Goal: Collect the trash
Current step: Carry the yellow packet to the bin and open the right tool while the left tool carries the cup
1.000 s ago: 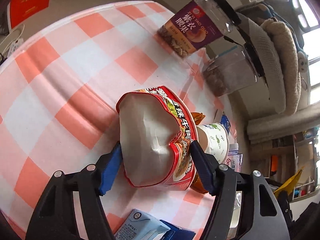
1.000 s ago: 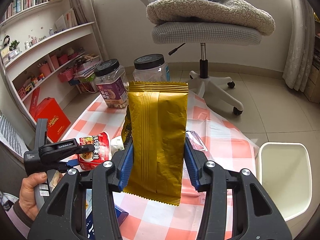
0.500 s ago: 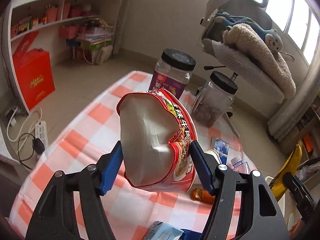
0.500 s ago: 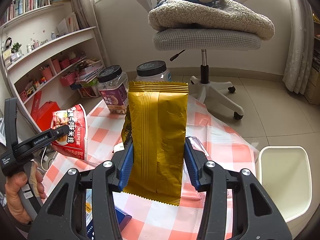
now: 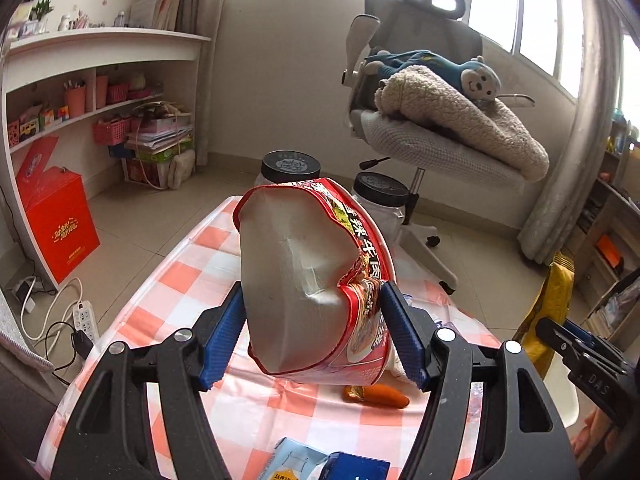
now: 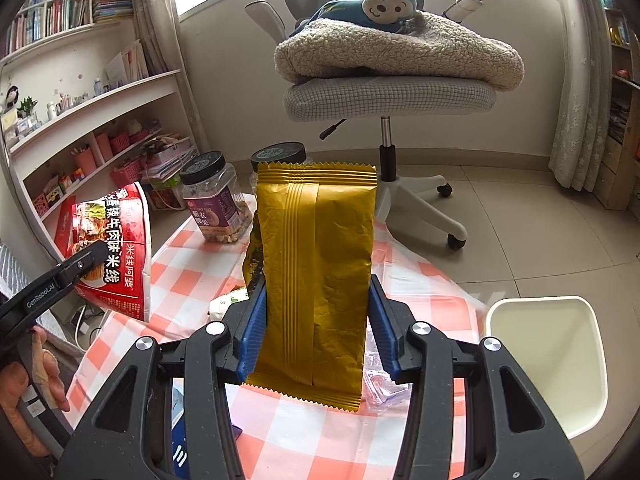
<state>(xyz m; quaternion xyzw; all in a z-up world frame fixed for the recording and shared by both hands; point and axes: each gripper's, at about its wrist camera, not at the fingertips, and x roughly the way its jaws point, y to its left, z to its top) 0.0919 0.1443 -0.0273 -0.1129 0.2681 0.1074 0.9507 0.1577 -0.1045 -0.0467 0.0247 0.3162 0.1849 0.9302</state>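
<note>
My left gripper [image 5: 312, 336] is shut on a crushed red noodle cup [image 5: 308, 280] and holds it up above the checked table [image 5: 192, 280]. The cup also shows at the left of the right wrist view [image 6: 116, 248]. My right gripper [image 6: 316, 332] is shut on a gold snack bag [image 6: 316, 280], held upright above the table. The bag also shows at the right edge of the left wrist view [image 5: 552, 312]. A white trash bin [image 6: 548, 360] stands on the floor right of the table.
Two black-lidded jars [image 6: 214, 204] stand at the table's far end. An orange wrapper [image 5: 376, 395], a clear plastic wrapper [image 6: 380, 384] and blue cartons [image 5: 320, 464] lie on the table. An office chair [image 6: 388, 92] with a blanket stands beyond. Shelves line the left wall.
My left gripper has lifted and tilted up with the noodle cup, from looking down at the table to looking across the room. The right gripper has stayed almost still with the gold bag.
</note>
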